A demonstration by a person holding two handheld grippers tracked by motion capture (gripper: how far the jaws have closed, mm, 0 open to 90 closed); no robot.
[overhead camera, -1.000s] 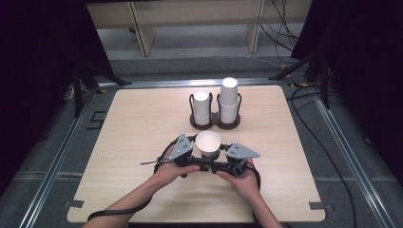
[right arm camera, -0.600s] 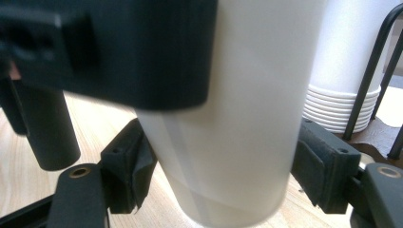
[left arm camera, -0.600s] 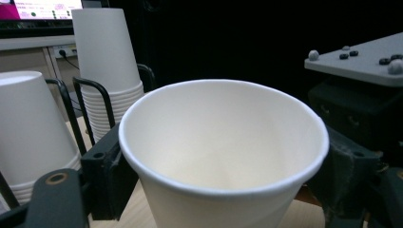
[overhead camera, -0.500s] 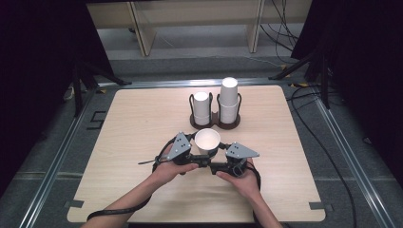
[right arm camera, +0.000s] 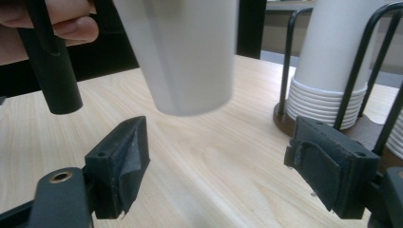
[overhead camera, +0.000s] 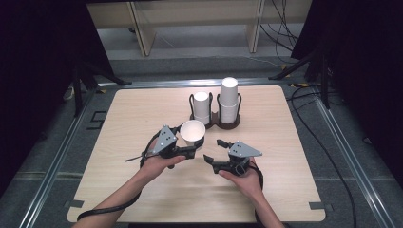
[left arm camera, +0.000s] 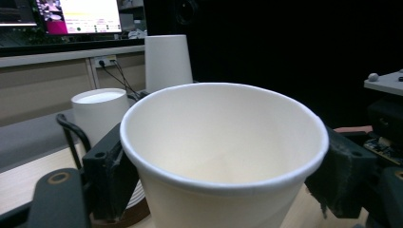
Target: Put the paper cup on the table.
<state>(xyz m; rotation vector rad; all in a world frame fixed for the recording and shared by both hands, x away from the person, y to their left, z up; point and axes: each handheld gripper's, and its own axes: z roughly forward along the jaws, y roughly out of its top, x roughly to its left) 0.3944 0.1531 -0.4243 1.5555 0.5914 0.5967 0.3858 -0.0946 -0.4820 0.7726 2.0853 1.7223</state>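
Note:
A white paper cup (overhead camera: 192,132) hangs upright above the table with my left gripper (overhead camera: 189,141) shut on it. In the left gripper view the cup (left arm camera: 223,156) sits between both pads, which closed on it within the last second. My right gripper (overhead camera: 214,150) rests just right of the cup, and its jaws have just been opening; they stand wide with nothing between them. In the right gripper view the cup (right arm camera: 185,52) floats above and beyond the open right gripper (right arm camera: 214,161).
A dark wire cup holder (overhead camera: 216,122) stands at the back middle of the wooden table (overhead camera: 142,109). It holds a short stack of cups (overhead camera: 201,107) and a taller stack (overhead camera: 228,99). The holder's wires and the stack (right arm camera: 332,57) are close on the right gripper's right.
The right gripper's jaws have spread and come off the cup. The left gripper has carried the cup up and to the left, away from the right gripper, which stayed put.

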